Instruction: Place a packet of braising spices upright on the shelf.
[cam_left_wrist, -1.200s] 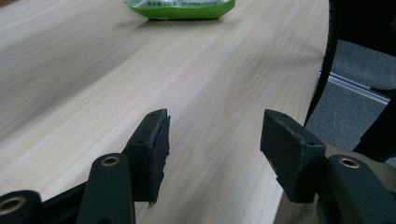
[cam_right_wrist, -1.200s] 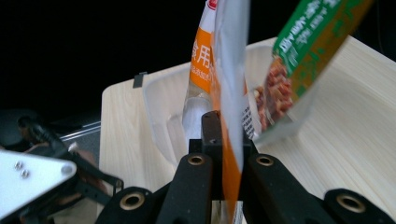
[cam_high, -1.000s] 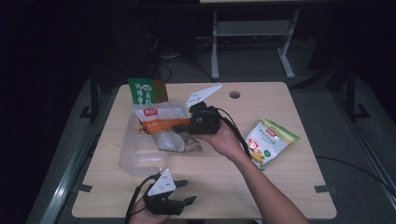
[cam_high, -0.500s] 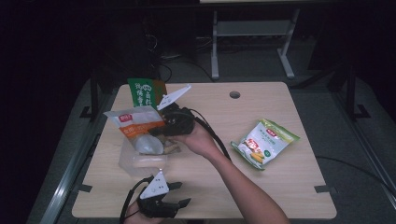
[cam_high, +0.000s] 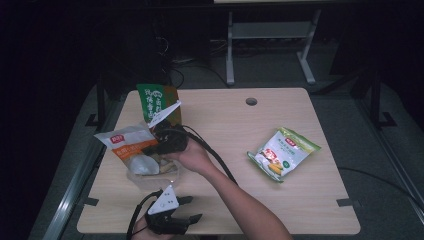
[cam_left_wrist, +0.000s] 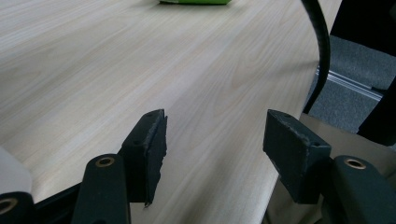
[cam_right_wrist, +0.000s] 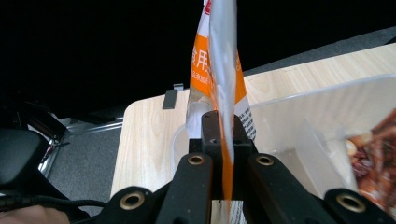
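Observation:
An orange-and-white snack bag (cam_high: 125, 144) hangs over the left end of a clear plastic container (cam_high: 150, 180) at the table's left side. My right gripper (cam_high: 151, 149) is shut on the bag's edge. In the right gripper view the bag (cam_right_wrist: 219, 70) rises upright out of the closed jaws of the right gripper (cam_right_wrist: 223, 126), with the container's wall (cam_right_wrist: 327, 107) just behind. A brown snack pack (cam_right_wrist: 373, 158) lies inside the container. Near the front edge my left gripper (cam_high: 195, 209) stands open; in its own view the left gripper (cam_left_wrist: 215, 140) hovers just over bare wood with nothing between its jaws.
A green bag (cam_high: 155, 102) stands upright at the back left, right behind the container. A green-and-white snack bag (cam_high: 282, 152) lies flat on the table's right half. The right gripper's cable (cam_high: 215, 160) trails along the forearm. A round hole (cam_high: 251, 101) sits near the far edge.
My right gripper has carried the orange-and-white bag leftward and slightly toward me, from the container's far right to its left end. The left gripper has barely moved.

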